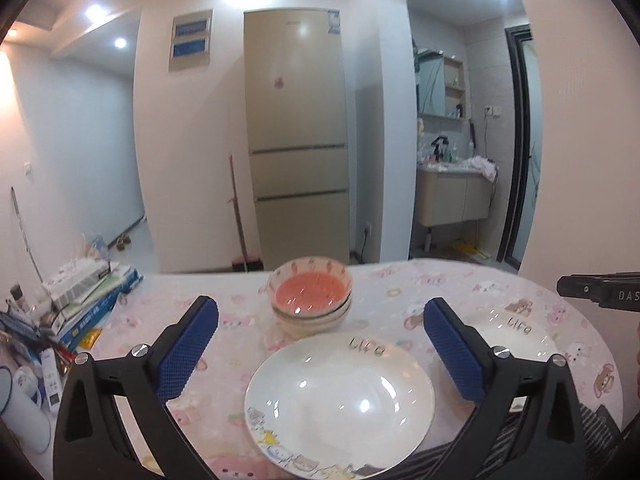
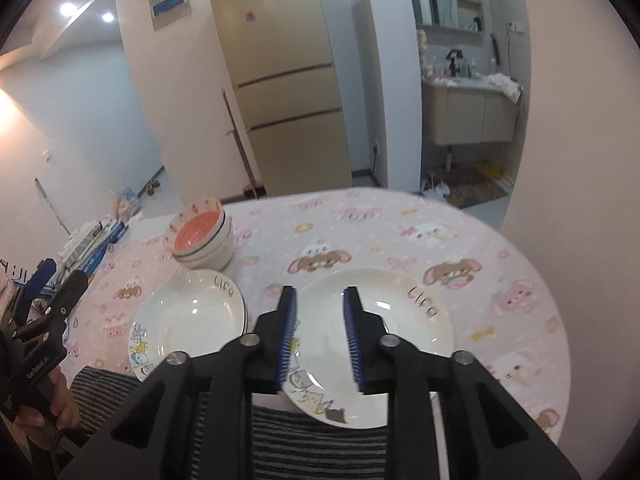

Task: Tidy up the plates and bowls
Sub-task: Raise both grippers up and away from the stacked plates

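Note:
Two white plates marked "Life" lie on the pink cartoon tablecloth. My left gripper [image 1: 320, 316] is wide open above the left plate [image 1: 340, 404], near its far rim. My right gripper [image 2: 320, 304] is partly open, its blue pads over the near-left part of the right plate [image 2: 384, 340], gripping nothing. The left plate also shows in the right wrist view [image 2: 188, 320], and the right plate shows in the left wrist view [image 1: 516, 332]. A stack of bowls [image 1: 312, 300] with a pink-lined one on top stands just behind the left plate; it also shows in the right wrist view [image 2: 204, 240].
Boxes and clutter [image 1: 88, 292] crowd the table's left edge. A striped cloth [image 2: 280, 432] lies at the near edge under the plates. A fridge [image 1: 296, 140] stands behind the round table [image 2: 500, 248].

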Demonstrator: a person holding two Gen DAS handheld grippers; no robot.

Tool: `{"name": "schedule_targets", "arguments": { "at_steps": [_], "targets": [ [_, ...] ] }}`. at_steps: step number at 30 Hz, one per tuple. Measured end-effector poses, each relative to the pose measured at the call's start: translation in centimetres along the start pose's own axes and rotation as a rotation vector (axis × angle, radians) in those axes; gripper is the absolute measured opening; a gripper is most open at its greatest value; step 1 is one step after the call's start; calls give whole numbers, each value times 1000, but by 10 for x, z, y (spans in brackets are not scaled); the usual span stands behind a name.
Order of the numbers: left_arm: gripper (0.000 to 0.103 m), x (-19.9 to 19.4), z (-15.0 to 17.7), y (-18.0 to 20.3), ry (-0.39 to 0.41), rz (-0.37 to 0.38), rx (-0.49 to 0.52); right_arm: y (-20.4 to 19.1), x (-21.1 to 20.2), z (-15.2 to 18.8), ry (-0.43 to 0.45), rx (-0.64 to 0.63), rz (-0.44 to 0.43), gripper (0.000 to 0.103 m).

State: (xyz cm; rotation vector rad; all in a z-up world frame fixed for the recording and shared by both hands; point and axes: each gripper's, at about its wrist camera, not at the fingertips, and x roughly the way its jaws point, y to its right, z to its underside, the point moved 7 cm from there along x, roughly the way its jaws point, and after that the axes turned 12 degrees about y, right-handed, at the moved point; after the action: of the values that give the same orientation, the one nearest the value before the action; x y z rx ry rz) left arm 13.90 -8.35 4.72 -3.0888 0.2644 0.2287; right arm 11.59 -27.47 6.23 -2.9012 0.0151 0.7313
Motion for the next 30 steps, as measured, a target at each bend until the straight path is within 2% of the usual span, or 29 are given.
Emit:
{"name": "schedule_targets", "arguments": {
  "at_steps": [2, 4, 7, 12, 16, 25, 30],
  "targets": [
    [102, 6, -2, 11, -8, 42, -5, 8, -11, -9, 57, -20, 23, 62],
    [102, 13, -1, 17, -41, 49, -26, 19, -19, -14, 95, -33, 57, 70],
    [102, 18, -3, 26, -44, 93, -63, 39, -28, -18, 121, -25, 90, 83],
    [102, 31, -6, 43, -81, 121, -64, 73, -33, -18, 141, 20, 125, 84],
    [102, 42, -4, 64, -132, 195, -66, 92, -32, -13, 138, 32, 136, 84],
    [102, 69, 35, 113, -276, 269, -34, 117, -8, 15, 34, 23, 159, 84],
    [102, 81, 60, 133, -371, 308, -38, 134, 7, 29, -21, 111, 92, 84]
  ]
}}
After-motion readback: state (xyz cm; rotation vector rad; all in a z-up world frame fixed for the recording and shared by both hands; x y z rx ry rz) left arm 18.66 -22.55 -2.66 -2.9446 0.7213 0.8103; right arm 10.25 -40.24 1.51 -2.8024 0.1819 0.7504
